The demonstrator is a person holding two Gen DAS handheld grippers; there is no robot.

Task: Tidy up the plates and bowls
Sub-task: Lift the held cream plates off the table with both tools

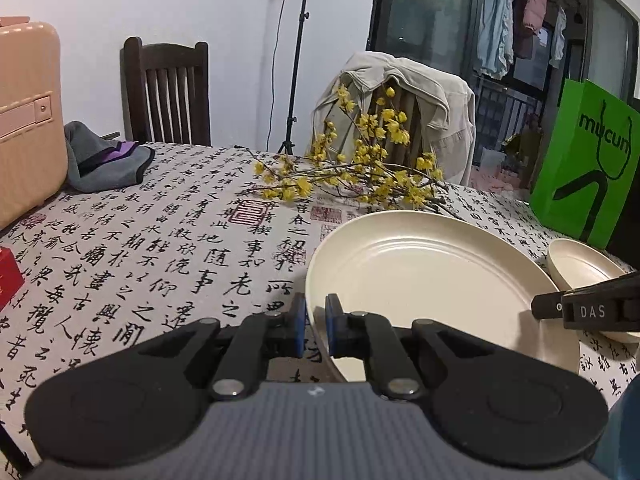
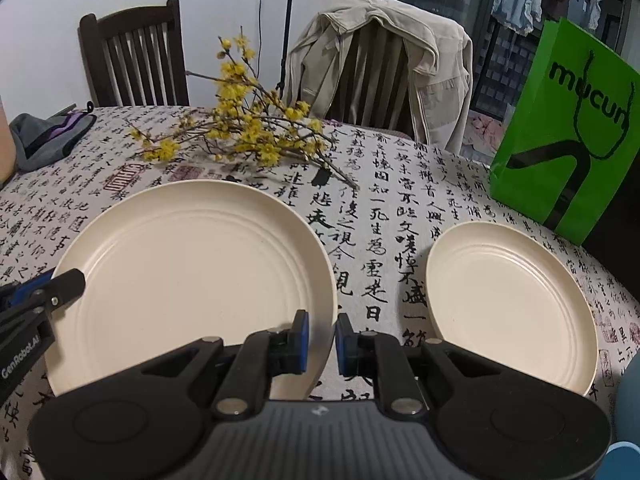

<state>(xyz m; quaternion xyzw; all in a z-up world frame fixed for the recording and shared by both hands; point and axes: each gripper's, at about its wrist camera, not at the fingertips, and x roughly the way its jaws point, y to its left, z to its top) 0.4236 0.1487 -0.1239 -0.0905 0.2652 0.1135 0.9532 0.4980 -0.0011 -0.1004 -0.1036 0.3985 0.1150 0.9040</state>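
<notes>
We see bare counter (image 2: 380, 240) between the large plate (image 2: 192, 264) and the small plate (image 2: 508, 300), a lane tongs could pass through. Behind the plates, flowering branches (image 2: 248, 132) sprawl across the cloth. A green bag (image 2: 560, 140) stands upright just behind the small plate, walling off the far right. On the left, open cloth runs to a pink suitcase (image 1: 28, 120) and a grey garment (image 1: 104, 160).

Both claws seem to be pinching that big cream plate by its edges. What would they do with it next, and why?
Probably lift the large plate slightly and level. The left gripper and the right gripper each clamp its rim on opposite sides, and the smaller plate lies free beside it, a likely stacking partner.
</notes>
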